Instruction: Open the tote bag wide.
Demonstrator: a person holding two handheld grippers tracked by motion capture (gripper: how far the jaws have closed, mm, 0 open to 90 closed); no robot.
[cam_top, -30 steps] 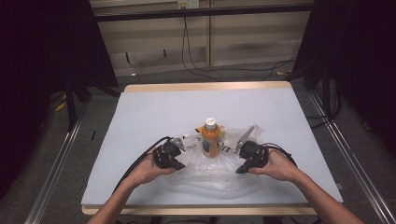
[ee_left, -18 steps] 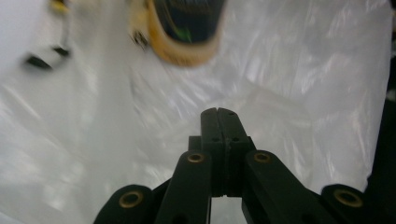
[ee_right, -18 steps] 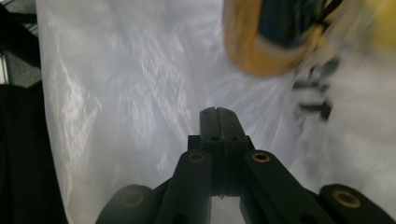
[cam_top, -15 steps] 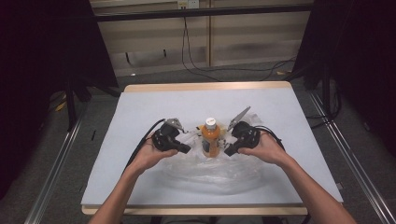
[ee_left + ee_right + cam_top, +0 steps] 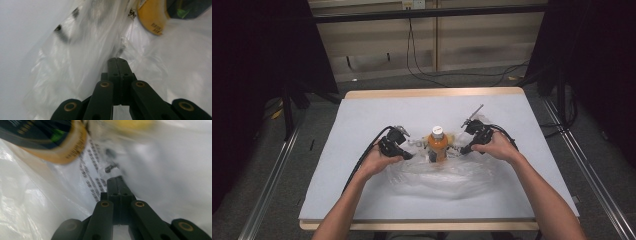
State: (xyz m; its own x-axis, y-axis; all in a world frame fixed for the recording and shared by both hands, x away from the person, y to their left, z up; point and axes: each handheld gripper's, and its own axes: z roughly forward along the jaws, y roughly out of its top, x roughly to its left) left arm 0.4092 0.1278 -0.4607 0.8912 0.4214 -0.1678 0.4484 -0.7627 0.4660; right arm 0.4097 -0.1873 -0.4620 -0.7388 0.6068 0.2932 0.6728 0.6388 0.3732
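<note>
Now both hands have moved up the counter [image 5: 362, 115]. The left claw [image 5: 410, 155] and right claw [image 5: 463, 149] each pinch the clear bag [image 5: 447, 177], probably pulling it up around the orange bottle [image 5: 438, 145] standing between them.

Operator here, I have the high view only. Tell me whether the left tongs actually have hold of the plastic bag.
Observer: Yes. In the left gripper view the left tongs are shut, with a fold of the clear plastic bag pinched at their tips.
Operator: Now report the right side.
Observer: Same there. The right tongs are shut on the bag film beside a strip of black print.
Operator: Give me the bottle from up close.
Observer: In the right gripper view the bottle shows a dark label with a green mark and an orange band carrying small print, seen behind the bag film.
</note>
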